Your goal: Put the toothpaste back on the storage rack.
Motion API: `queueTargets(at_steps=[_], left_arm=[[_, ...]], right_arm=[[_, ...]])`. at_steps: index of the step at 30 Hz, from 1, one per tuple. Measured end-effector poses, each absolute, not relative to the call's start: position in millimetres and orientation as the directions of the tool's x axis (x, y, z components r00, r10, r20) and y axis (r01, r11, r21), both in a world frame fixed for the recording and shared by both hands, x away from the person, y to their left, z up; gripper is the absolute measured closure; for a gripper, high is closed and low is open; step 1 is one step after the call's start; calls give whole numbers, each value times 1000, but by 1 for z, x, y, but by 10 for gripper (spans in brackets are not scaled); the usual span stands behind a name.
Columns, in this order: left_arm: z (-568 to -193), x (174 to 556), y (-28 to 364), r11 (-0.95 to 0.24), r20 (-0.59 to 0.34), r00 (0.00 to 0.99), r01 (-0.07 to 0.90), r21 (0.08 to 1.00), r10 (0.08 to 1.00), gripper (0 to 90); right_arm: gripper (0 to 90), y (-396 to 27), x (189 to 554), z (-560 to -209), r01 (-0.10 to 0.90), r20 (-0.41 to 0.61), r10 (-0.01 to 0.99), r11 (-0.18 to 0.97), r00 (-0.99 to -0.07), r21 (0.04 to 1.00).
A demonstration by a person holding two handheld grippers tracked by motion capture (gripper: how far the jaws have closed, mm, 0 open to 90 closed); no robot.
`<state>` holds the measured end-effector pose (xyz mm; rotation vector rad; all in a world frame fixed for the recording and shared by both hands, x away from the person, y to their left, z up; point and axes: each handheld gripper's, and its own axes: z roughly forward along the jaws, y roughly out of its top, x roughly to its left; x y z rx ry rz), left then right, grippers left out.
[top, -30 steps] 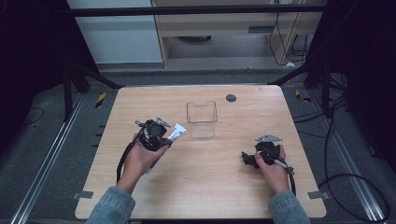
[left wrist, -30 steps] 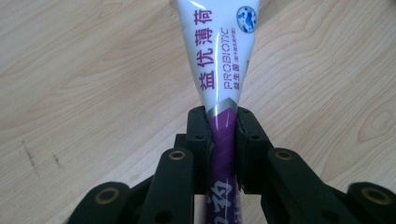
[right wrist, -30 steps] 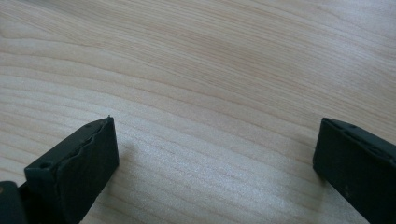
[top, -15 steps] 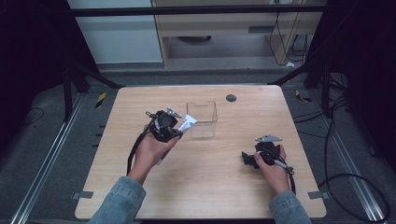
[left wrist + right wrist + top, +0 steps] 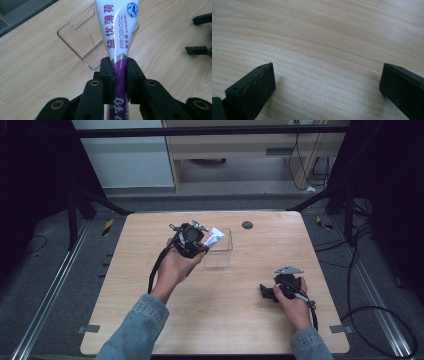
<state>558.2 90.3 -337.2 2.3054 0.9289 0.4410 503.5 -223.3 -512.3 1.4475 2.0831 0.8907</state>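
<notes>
One left claw (image 5: pixel 119 72) clamping tube (image 5: pixel 119 30), raised over box (image 5: pixel 220 254)

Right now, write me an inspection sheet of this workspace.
Surface: light wooden table, bare grain.
Job's things: white and purple toothpaste tube; clear plastic open-top box standing upright.
Clutter: small dark round disc near the far edge.
Grippers: left claw shut on the tube, held over the box; right claw open, low over bare wood.
Cables: black cable trails from the left claw.
Surroundings: black frame legs, floor cables.
</notes>
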Motion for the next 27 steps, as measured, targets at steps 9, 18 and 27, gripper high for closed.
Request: queueTargets(at_steps=[9,18,27], left_arm=[[-320,559,75,-554,83,705,474,684,705,777],[-313,572,63,-530,75,694,469,707,716,777],[-310,582,57,-492,54,682,469,734,730,777]], right_arm=[[6,-226,500,-513,639,-13,934,254,-357,726],[5,-227,500,-513,639,-12,933,256,-360,726],[5,-228,499,-513,642,-11,937,248,-350,726]])
